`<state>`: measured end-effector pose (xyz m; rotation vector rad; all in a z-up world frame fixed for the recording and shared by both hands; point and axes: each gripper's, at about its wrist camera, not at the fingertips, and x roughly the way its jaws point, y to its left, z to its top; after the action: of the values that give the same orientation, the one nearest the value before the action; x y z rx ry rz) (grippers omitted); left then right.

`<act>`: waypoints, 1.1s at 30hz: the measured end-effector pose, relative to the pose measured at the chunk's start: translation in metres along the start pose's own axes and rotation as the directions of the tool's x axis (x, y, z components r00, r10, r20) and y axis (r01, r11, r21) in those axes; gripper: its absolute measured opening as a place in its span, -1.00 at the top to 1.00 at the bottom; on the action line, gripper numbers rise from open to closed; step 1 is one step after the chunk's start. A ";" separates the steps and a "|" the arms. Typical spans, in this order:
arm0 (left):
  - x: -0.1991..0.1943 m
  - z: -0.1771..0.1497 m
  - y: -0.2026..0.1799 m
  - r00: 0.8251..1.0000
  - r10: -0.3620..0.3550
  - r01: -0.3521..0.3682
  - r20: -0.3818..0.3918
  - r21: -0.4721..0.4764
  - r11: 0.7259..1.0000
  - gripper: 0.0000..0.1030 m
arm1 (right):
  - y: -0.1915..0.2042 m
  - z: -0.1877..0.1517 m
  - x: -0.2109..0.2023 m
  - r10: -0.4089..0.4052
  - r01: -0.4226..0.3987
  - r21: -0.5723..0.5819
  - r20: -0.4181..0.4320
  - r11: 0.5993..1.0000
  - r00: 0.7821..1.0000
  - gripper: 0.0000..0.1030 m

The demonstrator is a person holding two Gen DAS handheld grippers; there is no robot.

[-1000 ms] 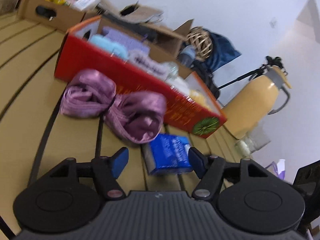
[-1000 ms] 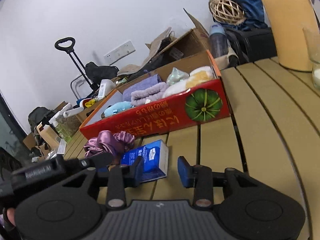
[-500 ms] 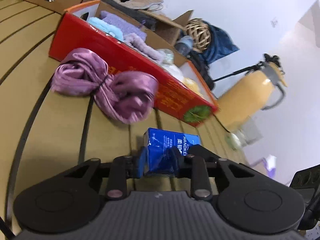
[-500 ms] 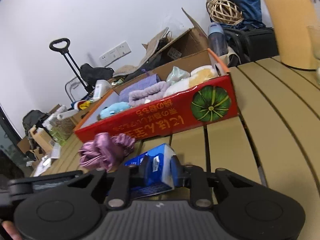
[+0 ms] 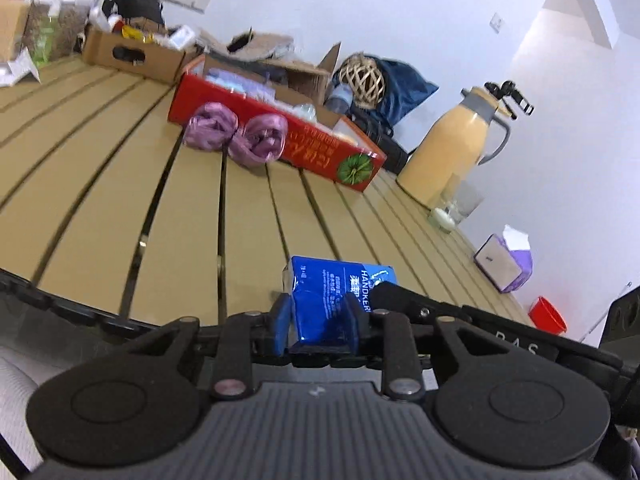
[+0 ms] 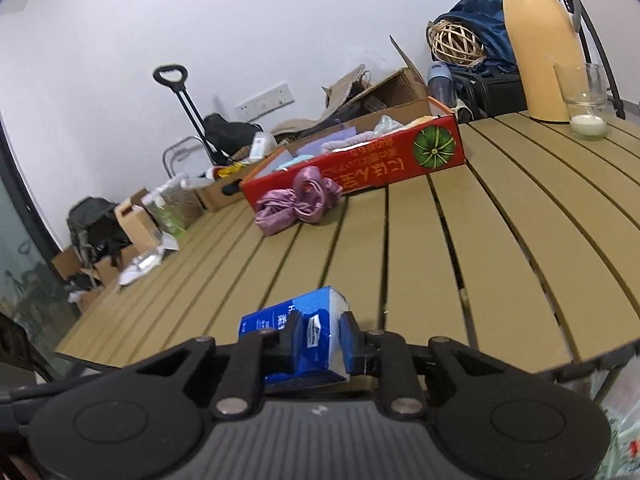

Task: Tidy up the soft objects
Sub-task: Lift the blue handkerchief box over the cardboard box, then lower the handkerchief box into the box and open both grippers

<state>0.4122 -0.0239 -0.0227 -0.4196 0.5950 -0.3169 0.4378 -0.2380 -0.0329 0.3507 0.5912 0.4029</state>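
Text: blue glossy tissue packet (image 5: 334, 300) reads "HANDKER…" in white along its top edge, rest cut off by the right gripper's finger; a white label patch shows on its end in the right wrist view (image 6: 308, 340), too small to read.
Box print: long red cardboard box (image 5: 320, 148) has yellow script on its side, seen upside down, plus a green pumpkin picture (image 6: 434, 147) at one end.
Left gripper (image 5: 320, 322): blue pads pressed on both sides of the packet, clamped, low over the near edge of the tan slatted table (image 5: 100, 200).
Right gripper (image 6: 318, 342): pads closed on the same packet from the other end; both tools hold it together.
Packet position: at the table's near edge, well apart from the box.
Purple satin scrunchie bundle (image 5: 236, 136): lying on the slats, touching the box's front wall.
Change: 0.5 s ago packet sat just beside the scrunchie and box; now box and scrunchie are far off, so the gripped packet has been pulled back.
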 end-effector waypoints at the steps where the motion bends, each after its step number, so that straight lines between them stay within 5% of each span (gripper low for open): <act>1: -0.004 0.000 -0.002 1.000 -0.001 0.001 0.007 0.003 1.000 0.48 | 0.003 0.000 -0.006 0.006 -0.006 -0.002 0.009 1.000 1.000 0.63; 9: 0.002 0.036 -0.013 0.997 -0.051 0.050 0.049 0.028 0.998 0.48 | 0.013 0.014 -0.023 0.006 -0.004 -0.021 0.069 1.000 0.998 0.63; 18: 0.103 0.199 -0.019 0.994 -0.069 0.063 0.082 0.076 0.995 0.47 | 0.003 0.168 0.052 0.042 -0.023 -0.117 0.163 0.993 0.986 0.63; 24: 0.201 0.257 0.015 0.997 0.073 -0.071 -0.036 0.043 0.997 0.48 | -0.034 0.252 0.166 0.080 -0.080 -0.002 0.026 0.997 0.996 0.63; 30: 0.250 0.250 0.040 0.977 0.138 -0.113 -0.165 0.150 0.982 0.48 | -0.097 0.244 0.270 0.169 -0.121 0.248 -0.183 0.961 0.968 0.63; 33: 0.267 0.248 0.039 0.967 0.128 -0.085 -0.219 0.193 0.977 0.49 | -0.099 0.241 0.278 0.124 -0.081 0.193 -0.223 0.978 0.967 0.54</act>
<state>0.7760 -0.0265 0.0189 -0.1735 0.8060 -0.3159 0.8190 -0.2442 -0.0169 0.5158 0.8460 0.4960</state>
